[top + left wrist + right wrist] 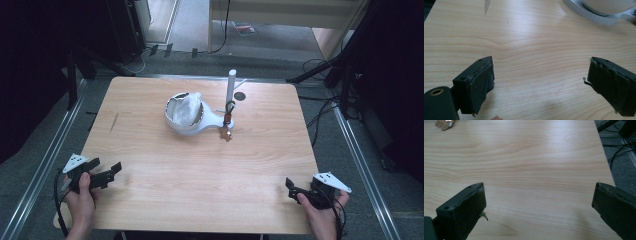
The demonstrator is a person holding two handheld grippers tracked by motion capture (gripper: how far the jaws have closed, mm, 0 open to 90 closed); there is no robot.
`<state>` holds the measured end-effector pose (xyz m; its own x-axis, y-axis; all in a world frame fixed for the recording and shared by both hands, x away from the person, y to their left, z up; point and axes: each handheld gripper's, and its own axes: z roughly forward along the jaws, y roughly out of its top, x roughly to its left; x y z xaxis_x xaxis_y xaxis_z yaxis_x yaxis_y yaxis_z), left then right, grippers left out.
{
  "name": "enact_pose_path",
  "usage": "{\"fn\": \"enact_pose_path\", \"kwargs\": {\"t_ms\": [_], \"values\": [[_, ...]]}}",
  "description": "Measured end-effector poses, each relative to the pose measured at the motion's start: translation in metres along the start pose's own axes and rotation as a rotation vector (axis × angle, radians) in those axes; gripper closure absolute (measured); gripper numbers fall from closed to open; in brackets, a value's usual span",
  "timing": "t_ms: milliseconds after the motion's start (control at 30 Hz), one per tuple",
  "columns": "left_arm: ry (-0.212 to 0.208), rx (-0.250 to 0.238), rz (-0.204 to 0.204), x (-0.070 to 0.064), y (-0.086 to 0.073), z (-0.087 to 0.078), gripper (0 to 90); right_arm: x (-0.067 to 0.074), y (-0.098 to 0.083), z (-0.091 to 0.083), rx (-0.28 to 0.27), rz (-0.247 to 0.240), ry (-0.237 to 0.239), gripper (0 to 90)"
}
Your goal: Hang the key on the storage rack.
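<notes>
A white bowl (184, 114) holding crumpled white material stands at the table's middle back. A white arm joins it to an upright white post (231, 86). A dark loop with a small brown tag (226, 133) hangs at the post's foot. My left gripper (107, 167) is held near the front left corner, open and empty. The left gripper view has its jaws wide apart (540, 70) over bare wood, with the bowl's white base (599, 13) at the top right. My right gripper (292, 187) rests open near the front right corner (540, 188). The brown tag (444, 124) lies far ahead.
A small dark disc (240, 96) lies on the wooden table (200, 190) behind the post. Metal rails (45, 165) run along both sides of the table. Cables (325, 112) and black stands crowd the floor to the right and behind.
</notes>
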<state>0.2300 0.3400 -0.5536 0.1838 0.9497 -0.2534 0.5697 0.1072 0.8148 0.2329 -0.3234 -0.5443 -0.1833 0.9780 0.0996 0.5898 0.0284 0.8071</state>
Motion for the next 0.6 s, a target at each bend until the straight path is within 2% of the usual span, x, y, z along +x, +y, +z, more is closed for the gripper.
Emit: {"fn": "enact_pose_path", "kwargs": {"t_ms": [500,600], "values": [[0.000,-0.001,0.002,0.000,0.000,0.000,7.7,-0.030,-0.015,-0.023,-0.038,0.048,-0.034,0.0],[0.000,-0.001,0.005,0.000,0.000,0.000,7.7,-0.036,-0.018,-0.027,-0.048,0.082,-0.042,0.1]]}}
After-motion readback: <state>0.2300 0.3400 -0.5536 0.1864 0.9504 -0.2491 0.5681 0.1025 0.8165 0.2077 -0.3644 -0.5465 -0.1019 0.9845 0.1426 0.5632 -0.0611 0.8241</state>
